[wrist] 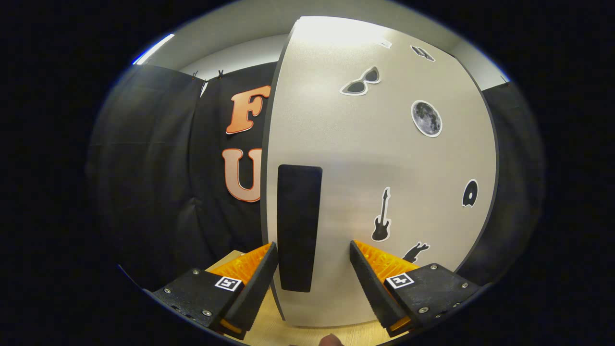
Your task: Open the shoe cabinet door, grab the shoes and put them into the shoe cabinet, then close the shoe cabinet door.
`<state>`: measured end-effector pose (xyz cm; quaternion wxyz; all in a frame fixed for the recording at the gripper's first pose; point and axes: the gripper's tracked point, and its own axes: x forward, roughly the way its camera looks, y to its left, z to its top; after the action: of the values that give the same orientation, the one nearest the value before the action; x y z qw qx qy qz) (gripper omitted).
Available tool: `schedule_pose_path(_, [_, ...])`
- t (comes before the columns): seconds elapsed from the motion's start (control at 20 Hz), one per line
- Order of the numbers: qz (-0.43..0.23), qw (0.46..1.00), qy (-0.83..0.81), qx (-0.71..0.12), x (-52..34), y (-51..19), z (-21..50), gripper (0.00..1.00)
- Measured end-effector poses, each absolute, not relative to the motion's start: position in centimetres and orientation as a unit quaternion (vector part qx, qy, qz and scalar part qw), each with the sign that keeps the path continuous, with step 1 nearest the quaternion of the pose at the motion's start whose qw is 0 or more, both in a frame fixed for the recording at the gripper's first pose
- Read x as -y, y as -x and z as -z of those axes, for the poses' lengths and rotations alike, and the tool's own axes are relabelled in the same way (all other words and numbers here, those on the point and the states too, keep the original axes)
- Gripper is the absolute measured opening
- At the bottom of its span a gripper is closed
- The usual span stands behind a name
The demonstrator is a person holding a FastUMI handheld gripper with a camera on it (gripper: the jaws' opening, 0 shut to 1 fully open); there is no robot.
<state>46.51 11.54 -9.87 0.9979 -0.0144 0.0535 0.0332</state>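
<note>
Hanging behind everything is the black cloth wall [158, 168], then comes the big pale shoe cabinet door [384, 168] standing shut on a light wood floor [307, 334], its black handle [299, 228] sitting between the wide open fingers of the gripper [313, 252], untouched.

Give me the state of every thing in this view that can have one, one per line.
gripper: open, fingers spread to either side of the handle, not pressing on it.
cabinet door: upright; whether latched or ajar cannot be told, its left edge stands free against the booth wall.
black handle: vertical, fixed near the door's left edge, between the fingers.
stickers: stuck flat on the door front.
</note>
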Motion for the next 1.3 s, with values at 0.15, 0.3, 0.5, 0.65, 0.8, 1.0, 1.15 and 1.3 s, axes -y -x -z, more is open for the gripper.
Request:
schedule_pose_path(0.15, [-0.033,0.998,-0.014,-0.052,-11.5,-47.0,9.7,0.93])
schedule_pose_path(0.3, [-0.026,0.998,-0.014,-0.050,-11.4,-47.2,9.8,0.93])
schedule_pose_path(0.5, [-0.006,0.999,0.032,-0.042,-11.2,-47.5,10.0,0.93])
schedule_pose_path(0.65, [-0.044,0.997,0.001,-0.064,-13.2,-46.8,10.1,0.93])
schedule_pose_path(0.8, [-0.038,0.995,-0.039,-0.082,-13.2,-45.3,9.8,0.93])
schedule_pose_path(1.0, [-0.039,0.990,-0.080,-0.107,-13.1,-41.0,9.5,0.93])
schedule_pose_path(1.15, [-0.018,0.988,-0.094,-0.119,-11.3,-37.2,9.4,0.93])
schedule_pose_path(1.3, [-0.005,0.987,-0.090,-0.133,-9.8,-33.1,9.4,0.92])
